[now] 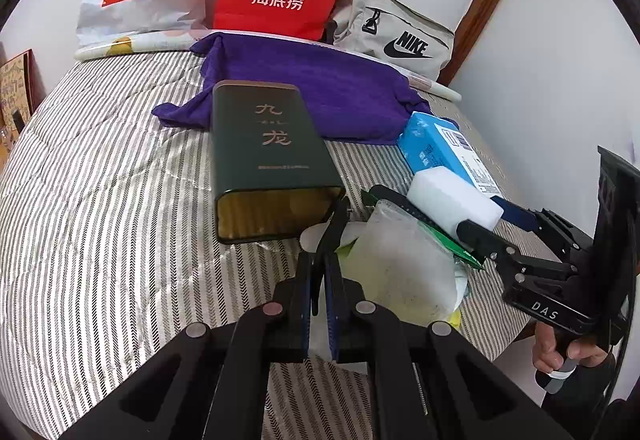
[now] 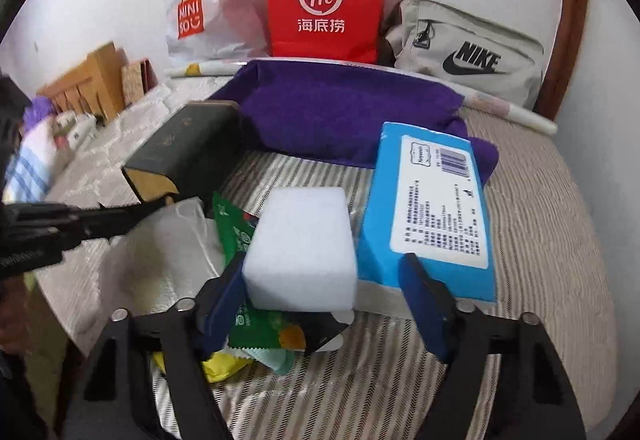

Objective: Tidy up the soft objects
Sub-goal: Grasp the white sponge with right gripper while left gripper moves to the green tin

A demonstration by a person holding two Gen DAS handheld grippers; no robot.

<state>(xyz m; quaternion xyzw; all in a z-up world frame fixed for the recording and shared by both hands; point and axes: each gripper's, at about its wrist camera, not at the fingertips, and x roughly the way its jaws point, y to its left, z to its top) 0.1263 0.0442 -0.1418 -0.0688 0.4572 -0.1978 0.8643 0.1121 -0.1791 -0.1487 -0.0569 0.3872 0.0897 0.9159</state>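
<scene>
Left tool [image 1: 335, 215]: closed on the edge of a clear plastic bag [image 1: 404, 268], just beside the dark tin [image 1: 264, 155].
Right tool [image 2: 320, 292]: part open around the white foam block [image 2: 304, 252]; left pad touching, right pad apart.
Block: on the striped bed [image 1: 100, 179], between the bag and the blue tissue pack [image 2: 432, 207].
Purple towel [image 2: 340, 111]: behind, near the wall.

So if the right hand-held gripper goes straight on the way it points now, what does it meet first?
Most likely the white foam block: it already sits between the open fingers of the right hand-held gripper, close to the left one. Beyond it lies the purple towel, though depth is uncertain.
</scene>
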